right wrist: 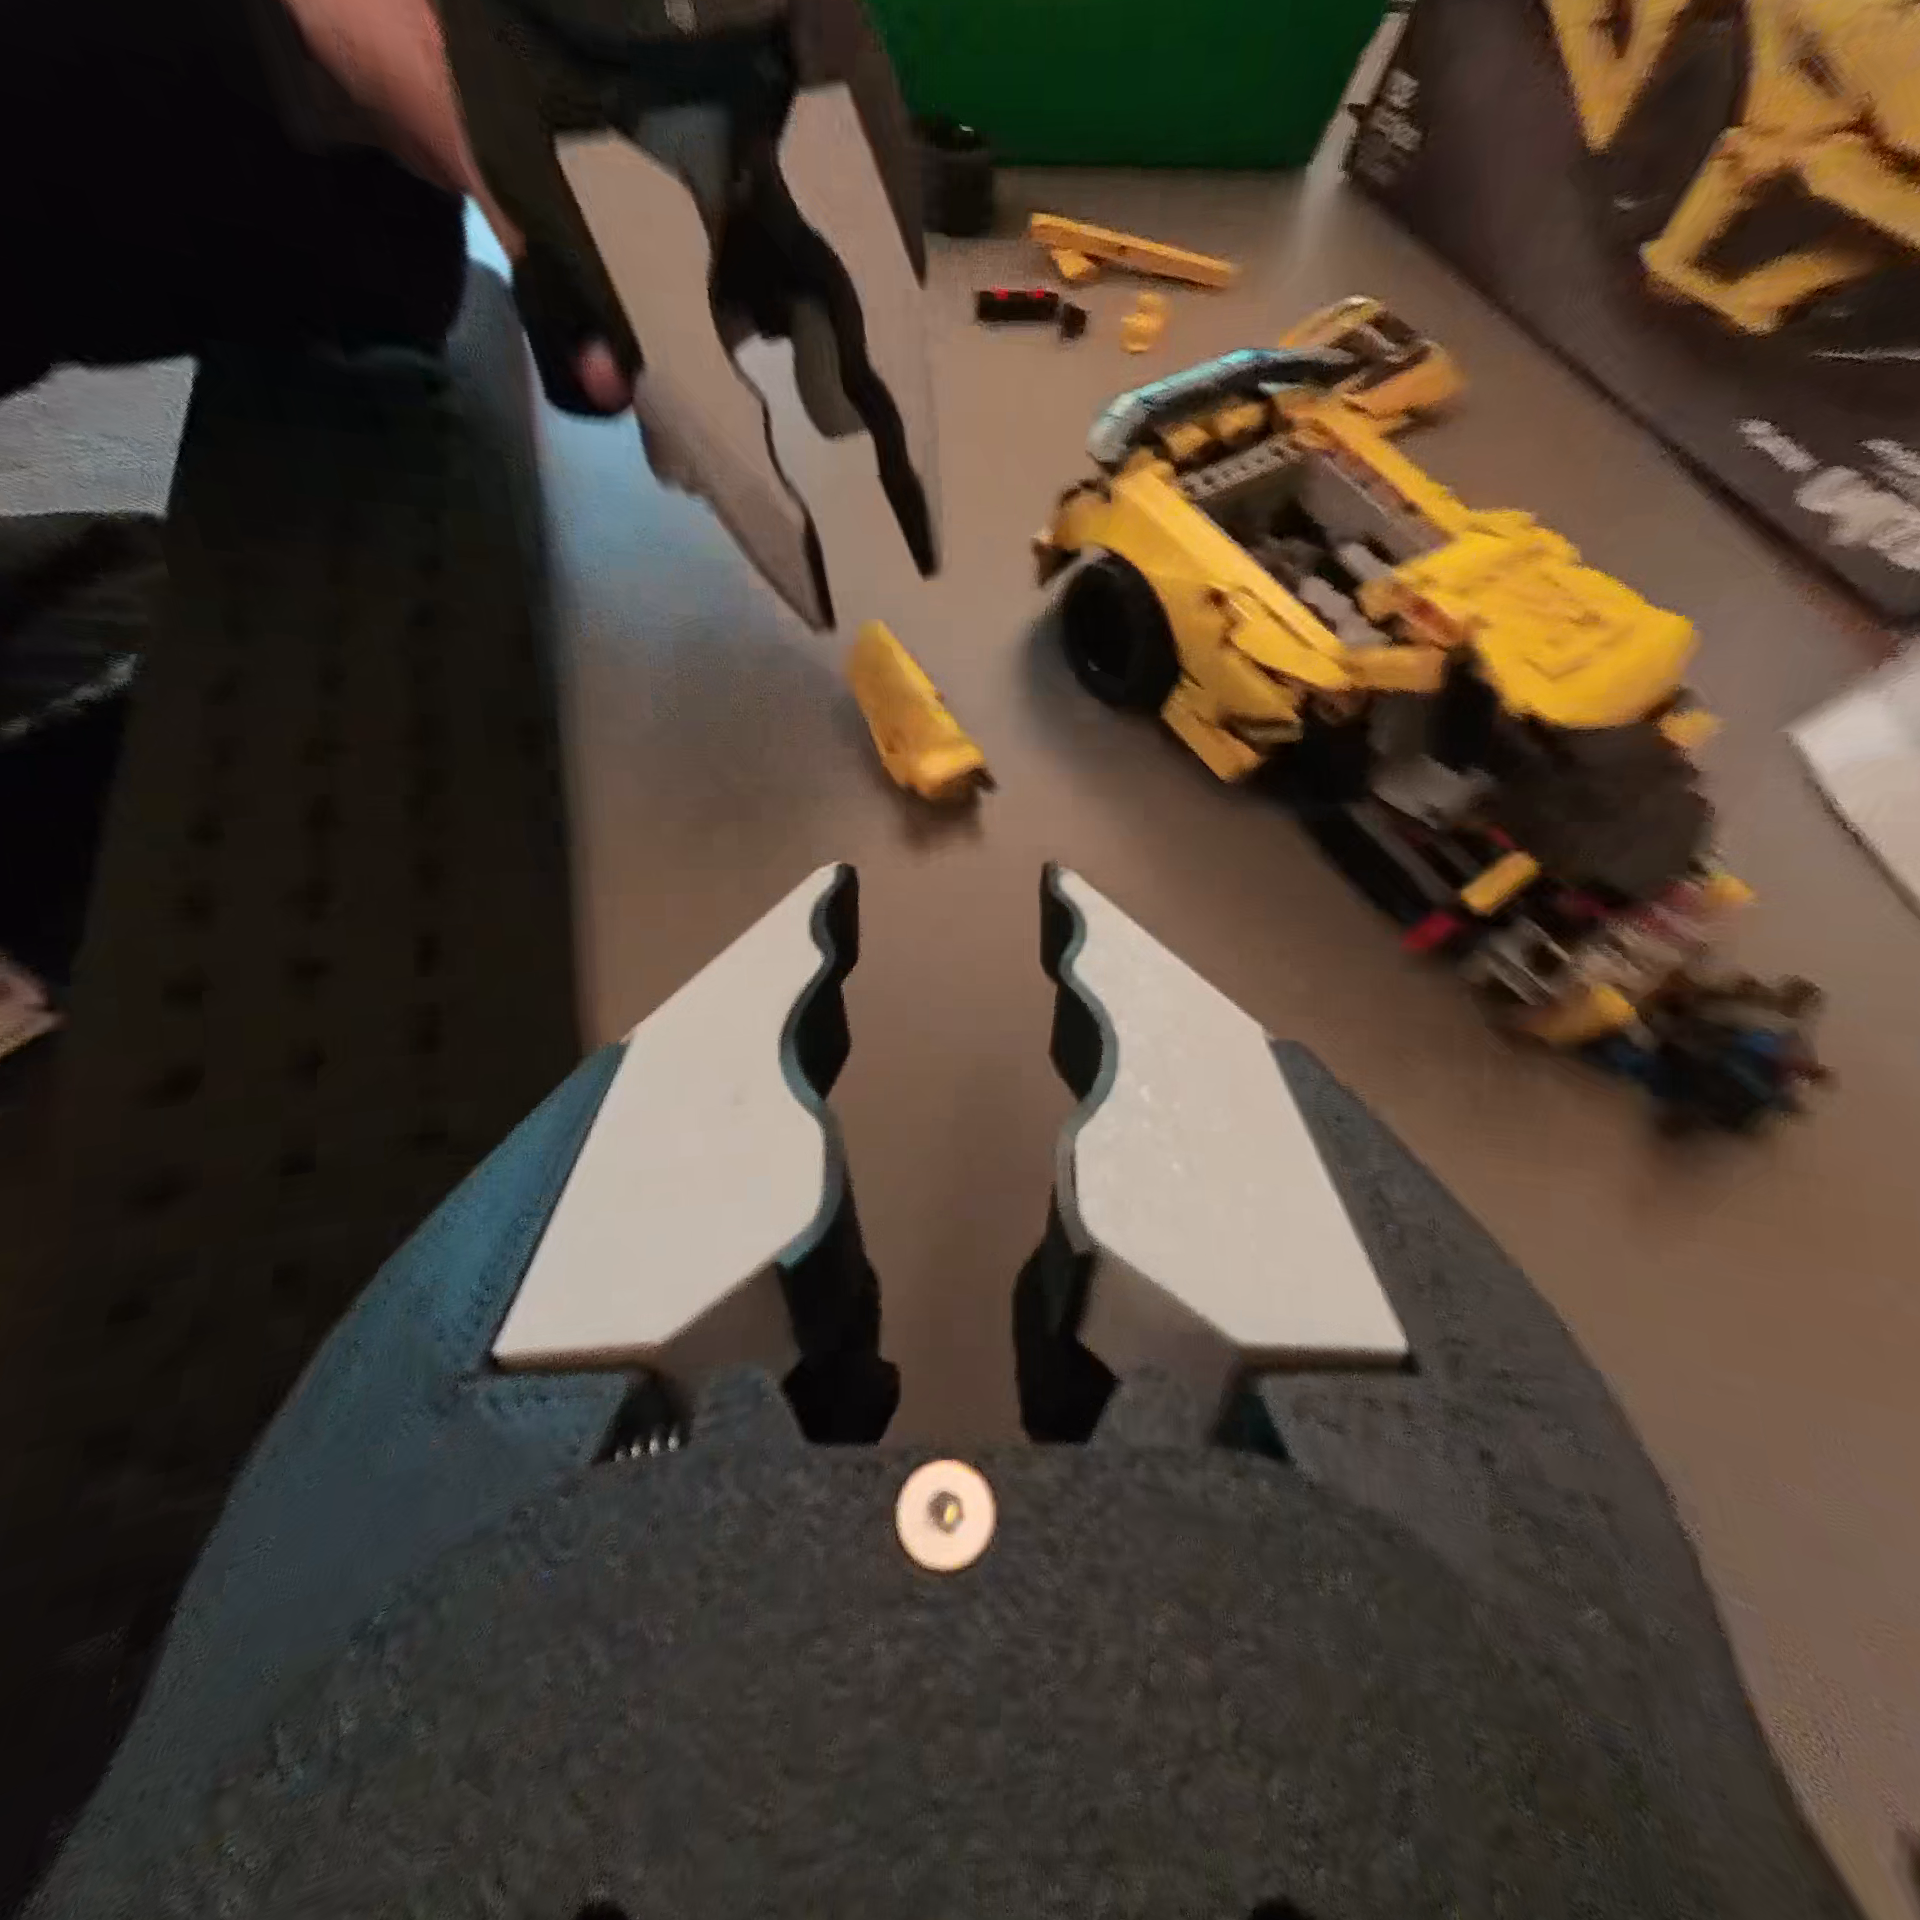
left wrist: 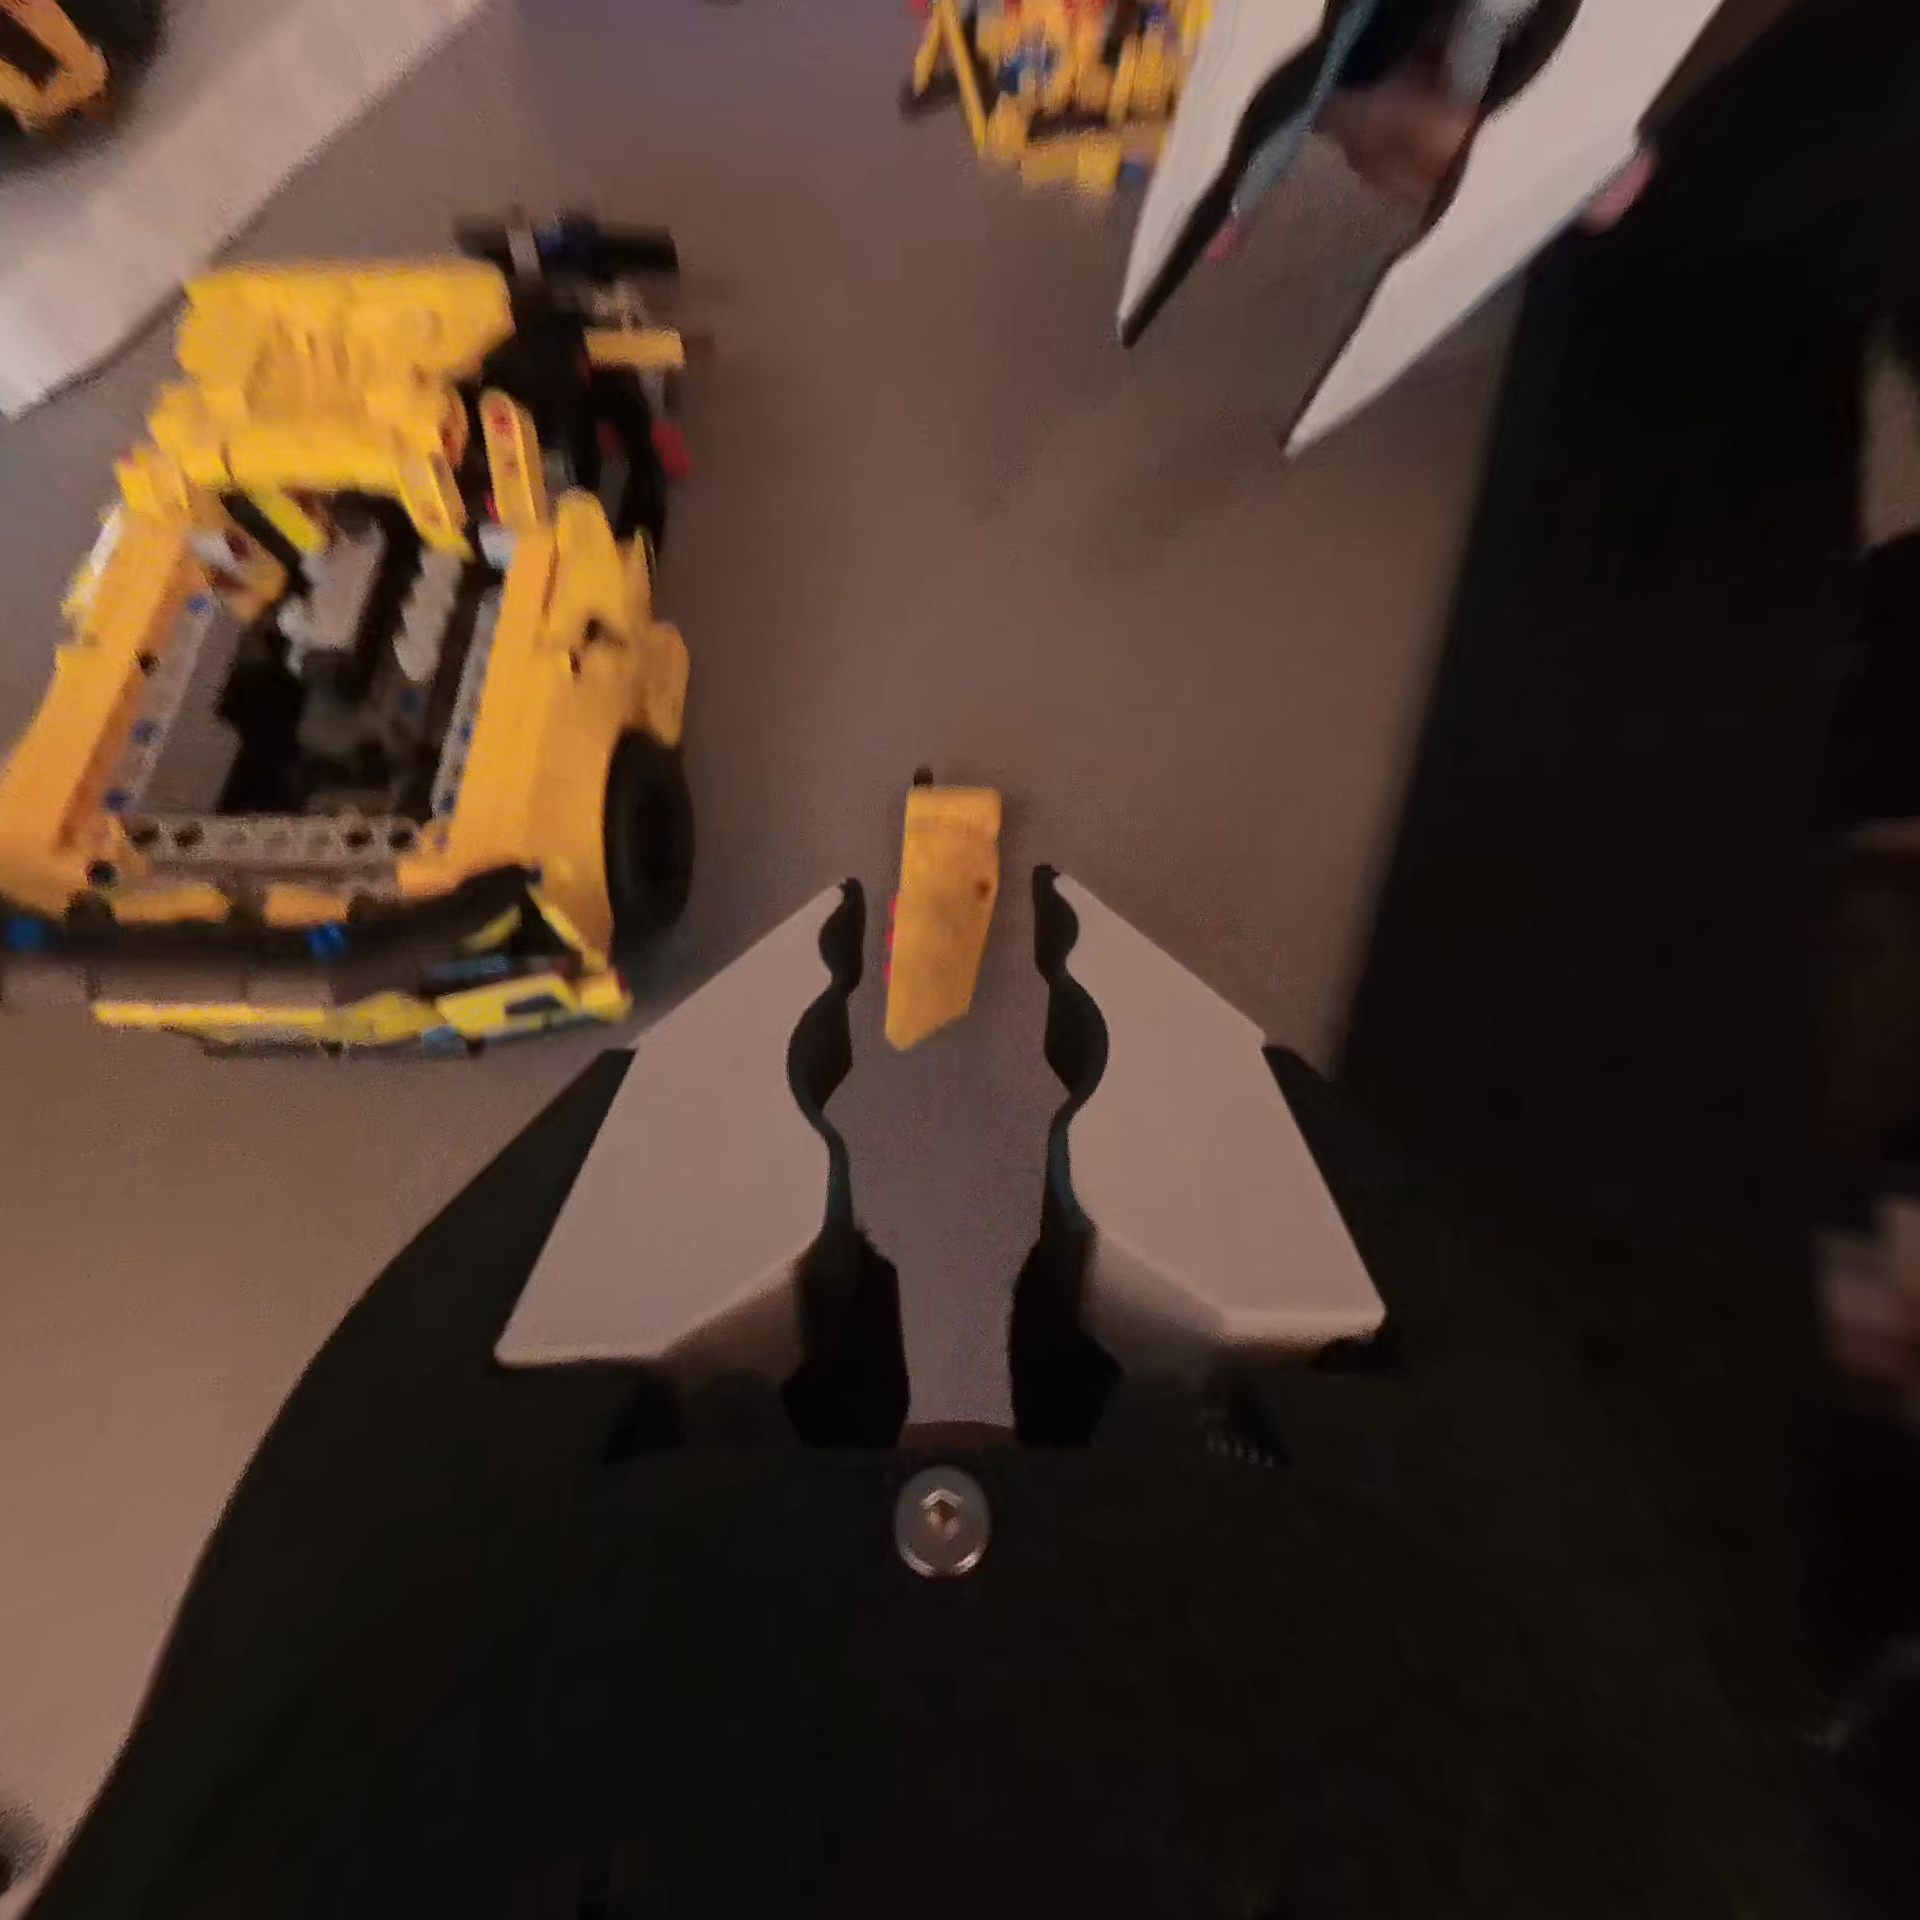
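A loose yellow wedge-shaped brick piece (left wrist: 943,920) lies flat on the grey table (left wrist: 1039,582). My left gripper (left wrist: 945,888) is open and hovers just above it, with the piece seen in the gap between the fingertips. In the right wrist view the left gripper (right wrist: 873,592) hangs a little above and behind the piece (right wrist: 914,717), not touching it. My right gripper (right wrist: 948,873) is open and empty, just short of the piece. It also shows in the left wrist view (left wrist: 1210,390), at the upper right. A part-built yellow brick car (left wrist: 343,665) (right wrist: 1351,644) stands beside the piece.
Loose yellow parts (right wrist: 1132,260) and a small black and red part (right wrist: 1029,307) lie farther back, near a black cylinder (right wrist: 956,177). A pile of yellow bricks (left wrist: 1060,94), the set's box (right wrist: 1714,208) and white paper (right wrist: 1870,769) border the table. A dark perforated surface (right wrist: 312,831) runs alongside. The tips of one gripper are about 10 cm away from the tips of the other.
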Available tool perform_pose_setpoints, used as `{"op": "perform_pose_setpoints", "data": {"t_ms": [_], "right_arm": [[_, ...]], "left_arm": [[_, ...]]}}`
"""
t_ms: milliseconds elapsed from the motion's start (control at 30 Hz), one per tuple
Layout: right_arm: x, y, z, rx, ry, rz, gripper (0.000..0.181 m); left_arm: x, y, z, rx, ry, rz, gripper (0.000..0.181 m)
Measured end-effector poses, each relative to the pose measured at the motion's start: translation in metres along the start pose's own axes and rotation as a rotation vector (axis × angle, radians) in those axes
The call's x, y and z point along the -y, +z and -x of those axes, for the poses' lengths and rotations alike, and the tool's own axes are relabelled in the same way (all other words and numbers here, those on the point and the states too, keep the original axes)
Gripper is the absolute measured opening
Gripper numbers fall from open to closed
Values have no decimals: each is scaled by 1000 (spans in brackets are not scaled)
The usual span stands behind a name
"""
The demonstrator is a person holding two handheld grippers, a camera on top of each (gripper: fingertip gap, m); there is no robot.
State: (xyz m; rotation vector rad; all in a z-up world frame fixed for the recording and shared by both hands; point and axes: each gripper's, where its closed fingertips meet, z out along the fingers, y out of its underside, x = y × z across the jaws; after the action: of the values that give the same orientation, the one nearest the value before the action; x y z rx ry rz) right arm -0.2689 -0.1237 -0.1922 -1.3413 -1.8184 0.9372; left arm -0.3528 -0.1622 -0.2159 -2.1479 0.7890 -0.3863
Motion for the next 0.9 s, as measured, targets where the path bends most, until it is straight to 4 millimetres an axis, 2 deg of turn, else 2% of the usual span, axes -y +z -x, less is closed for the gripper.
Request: {"op": "perform_pose_setpoints", "data": {"t_ms": [100,233,267,333,400,500,600,733,800,900], "right_arm": [[-1,38,3,19,54,-5,31],[-21,57,8,87,275,94,35],[-21,57,8,107,333,95,35],[-15,55,5,145,453,37,35],[-5,50,5,226,572,-36,41],[8,40,4,314,672,-130,45],[16,35,7,366,701,-178,44],[27,31,17,443,707,-212,34],[27,30,18,446,693,-202,15],[32,24,18,428,629,-231,14]], "left_arm": [[-17,10,-1,0,41,21,33],[-24,27,0,-23,70,60,35],[-24,31,1,-25,78,66,35],[-20,34,-2,-27,113,57,23],[-15,32,1,66,255,38,23],[7,20,0,248,506,-70,23],[27,9,-11,337,658,-170,22],[32,11,-22,299,671,-200,23],[35,9,-26,295,677,-223,22],[40,5,-31,261,592,-278,21]]}}
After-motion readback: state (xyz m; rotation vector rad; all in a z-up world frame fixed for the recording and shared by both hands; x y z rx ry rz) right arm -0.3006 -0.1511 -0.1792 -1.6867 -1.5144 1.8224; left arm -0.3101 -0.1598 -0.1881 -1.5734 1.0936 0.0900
